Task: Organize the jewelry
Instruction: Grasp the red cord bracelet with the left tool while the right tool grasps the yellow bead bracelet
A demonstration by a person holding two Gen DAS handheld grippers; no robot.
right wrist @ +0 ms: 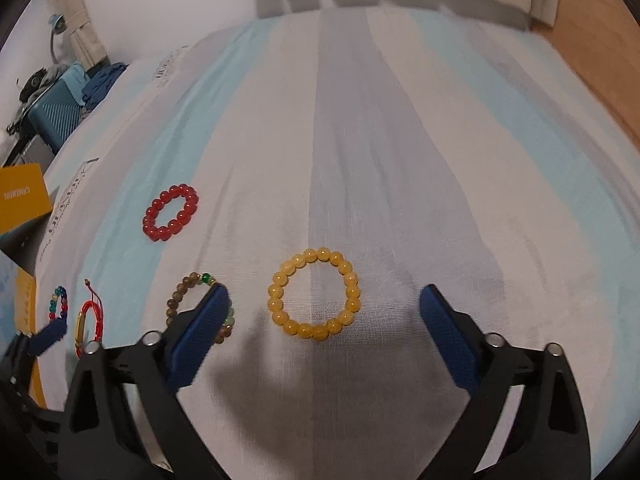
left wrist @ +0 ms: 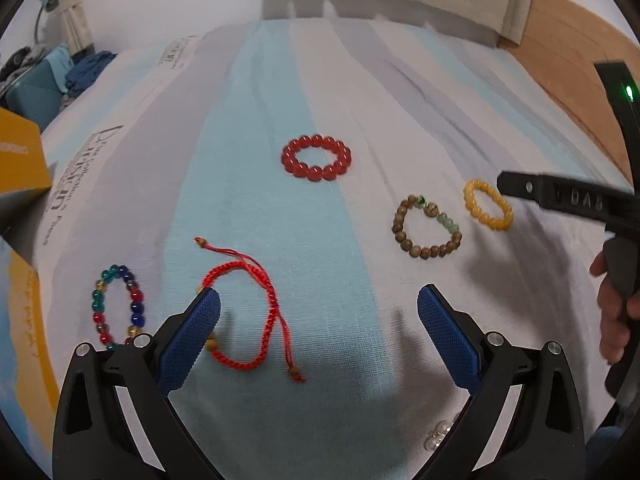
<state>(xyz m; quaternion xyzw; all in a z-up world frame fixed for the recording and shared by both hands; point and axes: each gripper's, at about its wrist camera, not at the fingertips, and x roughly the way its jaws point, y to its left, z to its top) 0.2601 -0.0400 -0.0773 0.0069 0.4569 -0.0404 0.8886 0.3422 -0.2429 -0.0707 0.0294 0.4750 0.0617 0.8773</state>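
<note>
Two claws (left wrist: pixel 319 300) (right wrist: pixel 324 298) gaping apart, empty, above yellow bead bracelet (right wrist: pixel 315 295), striped sheet (right wrist: pixel 400 160)

The left hand-held gripper (left wrist: pixel 319 306) tilts steeply downward, its two blue-padded fingers (left wrist: pixel 198 326) spread wide apart with nothing pressed between them. The right hand-held gripper (right wrist: pixel 325 306) points down at much the same slant, its blue pads (right wrist: pixel 446 334) also standing wide with no grip on anything. In the left wrist view, the person's right hand (left wrist: pixel 614 312) wraps the right gripper's dark handle at the far right edge.
</note>
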